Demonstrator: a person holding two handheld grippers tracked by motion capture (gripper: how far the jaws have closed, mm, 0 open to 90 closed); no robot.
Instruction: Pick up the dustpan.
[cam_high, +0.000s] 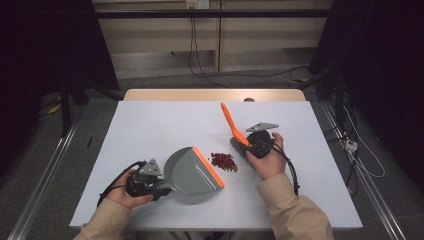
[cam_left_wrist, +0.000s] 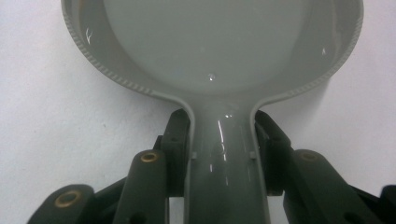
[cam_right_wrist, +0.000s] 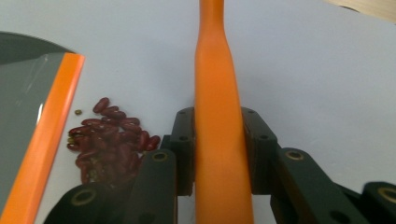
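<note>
A grey dustpan (cam_high: 192, 172) with an orange front lip (cam_high: 208, 166) lies on the white table, and my left gripper (cam_high: 161, 186) is shut on its handle (cam_left_wrist: 224, 154), a jaw pressed to each side. A small pile of dark red beans (cam_high: 224, 161) lies just right of the lip, seen too in the right gripper view as beans (cam_right_wrist: 109, 140). My right gripper (cam_high: 248, 146) is shut on an orange brush handle (cam_right_wrist: 217, 121) that slants up and away (cam_high: 229, 120). The brush's head is hidden behind the gripper and hand.
The white table top (cam_high: 150, 125) has free room at the back and left. A wooden edge (cam_high: 215, 95) runs along its far side. Cables (cam_high: 360, 150) lie on the floor to the right, beside dark stands.
</note>
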